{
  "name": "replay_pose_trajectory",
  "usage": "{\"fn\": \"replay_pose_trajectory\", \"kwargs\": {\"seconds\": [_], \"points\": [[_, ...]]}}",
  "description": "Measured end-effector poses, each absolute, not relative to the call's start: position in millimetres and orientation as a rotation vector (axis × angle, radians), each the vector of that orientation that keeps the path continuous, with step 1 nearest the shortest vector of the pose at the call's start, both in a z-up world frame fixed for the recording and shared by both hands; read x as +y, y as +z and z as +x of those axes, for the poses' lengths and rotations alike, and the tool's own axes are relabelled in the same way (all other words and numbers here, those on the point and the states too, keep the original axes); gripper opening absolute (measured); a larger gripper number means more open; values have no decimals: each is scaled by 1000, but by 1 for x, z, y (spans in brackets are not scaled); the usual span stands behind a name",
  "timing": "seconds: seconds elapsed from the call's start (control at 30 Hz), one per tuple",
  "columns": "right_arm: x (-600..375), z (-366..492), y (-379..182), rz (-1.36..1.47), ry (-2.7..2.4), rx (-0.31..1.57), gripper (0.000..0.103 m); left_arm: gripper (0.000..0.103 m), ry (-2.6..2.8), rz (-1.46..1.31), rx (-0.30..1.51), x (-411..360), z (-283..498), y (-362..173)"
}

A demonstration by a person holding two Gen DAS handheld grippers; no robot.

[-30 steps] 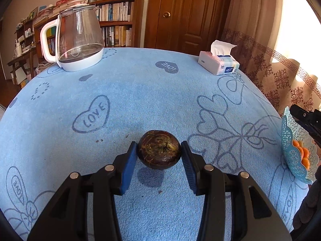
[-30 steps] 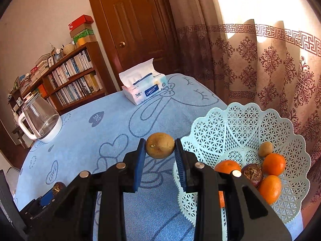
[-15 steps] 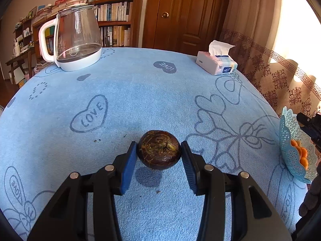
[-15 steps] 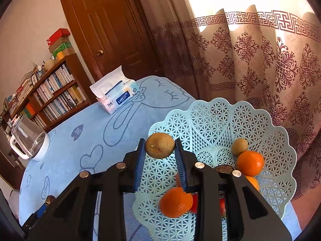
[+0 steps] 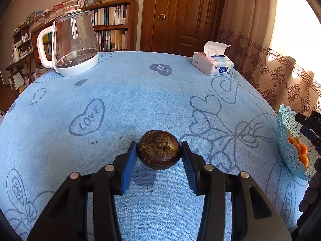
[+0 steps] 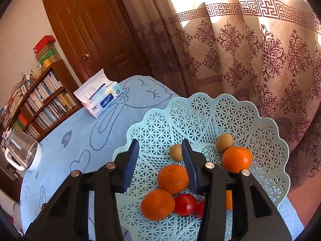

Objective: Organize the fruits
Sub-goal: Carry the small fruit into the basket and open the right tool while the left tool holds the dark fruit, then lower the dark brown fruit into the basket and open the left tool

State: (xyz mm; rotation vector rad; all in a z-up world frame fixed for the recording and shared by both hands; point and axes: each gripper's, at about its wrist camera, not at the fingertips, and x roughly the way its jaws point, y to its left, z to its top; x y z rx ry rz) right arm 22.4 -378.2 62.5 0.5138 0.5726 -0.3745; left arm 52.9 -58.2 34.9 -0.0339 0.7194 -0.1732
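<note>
In the left wrist view, the left gripper hangs just above the blue tablecloth with its jaws partly open around a dark brown round fruit. Both blue pads press the fruit's sides, and its shadow lies on the cloth beneath. At the far left stands a glass kettle; at the far right lies a tissue pack. The pale blue lattice basket peeks in at the right edge, holding oranges.

In the right wrist view, the right gripper hovers over the basket. Its jaws have just been opening and nothing is clamped between them. A small tan fruit lies on the basket floor below, just beside the right pad. Near it are oranges, another tan fruit and red fruits.
</note>
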Motion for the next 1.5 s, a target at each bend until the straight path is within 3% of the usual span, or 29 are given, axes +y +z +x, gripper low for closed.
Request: {"fn": "replay_pose_trajectory", "kwargs": {"seconds": [0.57, 0.7, 1.5], "points": [[-378, 15, 69, 511, -393, 541, 49, 45, -197, 35, 676, -85, 42, 48], [-378, 8, 73, 499, -399, 526, 54, 45, -214, 49, 665, -95, 38, 53], [-414, -32, 69, 284, -437, 574, 54, 45, -397, 124, 613, -184, 15, 81]]}}
